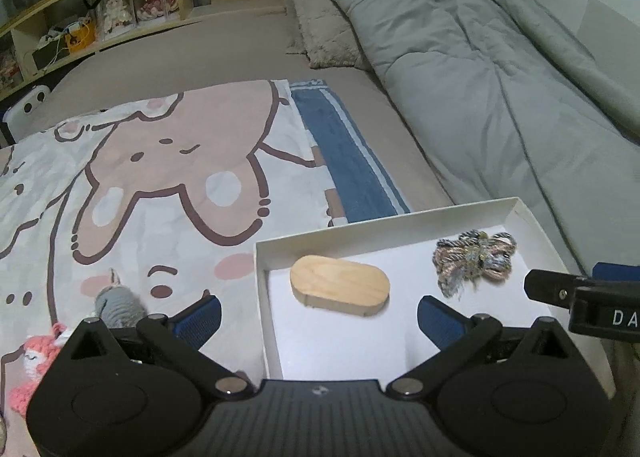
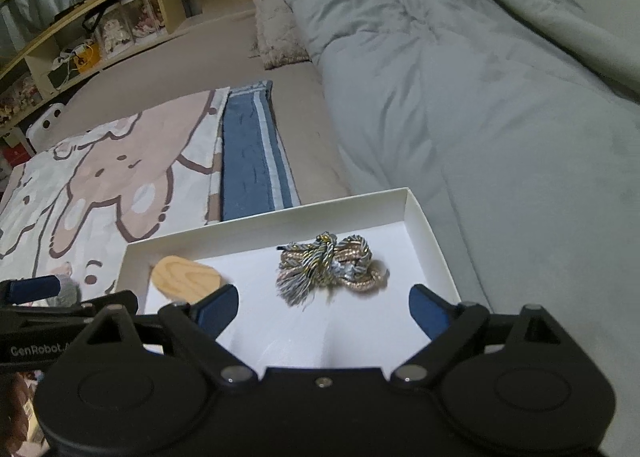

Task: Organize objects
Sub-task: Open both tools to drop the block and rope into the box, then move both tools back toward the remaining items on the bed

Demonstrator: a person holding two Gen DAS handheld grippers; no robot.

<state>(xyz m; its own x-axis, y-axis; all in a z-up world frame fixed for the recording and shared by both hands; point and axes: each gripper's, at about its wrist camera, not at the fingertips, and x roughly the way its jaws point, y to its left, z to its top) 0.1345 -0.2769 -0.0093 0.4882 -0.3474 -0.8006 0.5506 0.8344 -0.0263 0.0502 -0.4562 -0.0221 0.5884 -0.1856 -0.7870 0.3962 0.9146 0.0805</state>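
Both my tongs hang above the white box on the bed, and both are empty: the left gripper stands with its jaws wide apart, the right gripper likewise spread with nothing between the pads. Inside the box, the wooden oval block lies at the left end and the tasselled cord bundle sits toward the right, well apart from it. What's left outside, as I judge it, are the little crocheted pieces on the cartoon blanket: a grey knitted toy just beside my left tongs' left finger, and a pink crochet doll lower down at the frame edge. Both lie left of the box, so my left hand is plainly nearer; the grey toy's long axis is unclear, half hidden behind the finger.
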